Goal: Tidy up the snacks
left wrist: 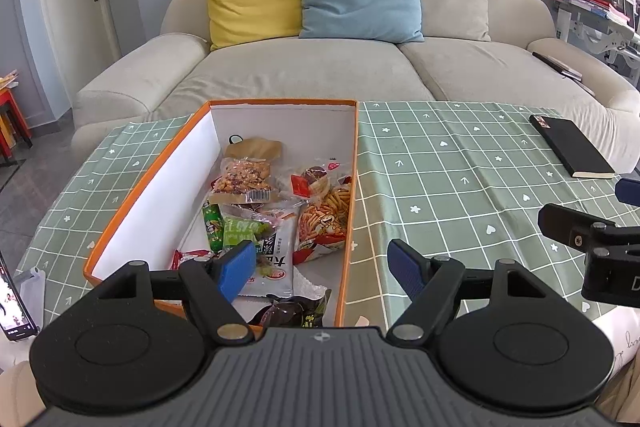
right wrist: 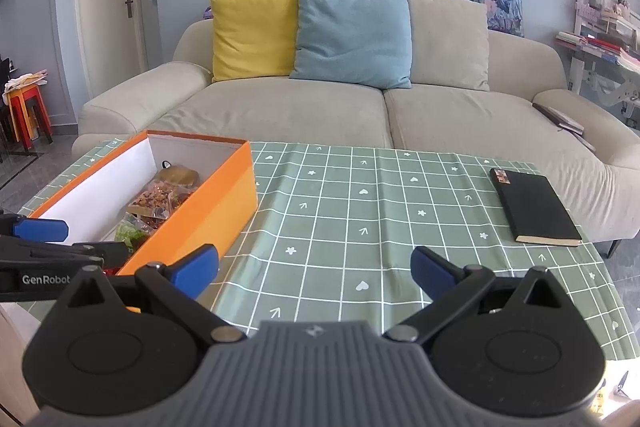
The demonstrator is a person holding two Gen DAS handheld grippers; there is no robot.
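Note:
An orange box [left wrist: 120, 203] with white inner walls stands on the green checked tablecloth and holds several snack packets [left wrist: 280, 211]. It also shows at the left of the right wrist view [right wrist: 208, 211]. My left gripper [left wrist: 322, 267] is open and empty, held above the box's near end. My right gripper [right wrist: 314, 267] is open and empty over bare tablecloth, right of the box. The left gripper's finger shows at the left edge of the right wrist view [right wrist: 40, 230].
A black notebook [right wrist: 534, 205] lies at the table's right edge. A beige sofa [right wrist: 320, 107] with yellow, blue and beige cushions stands behind the table. A phone [left wrist: 16, 303] stands at the table's near left. A cluttered desk is at the far right.

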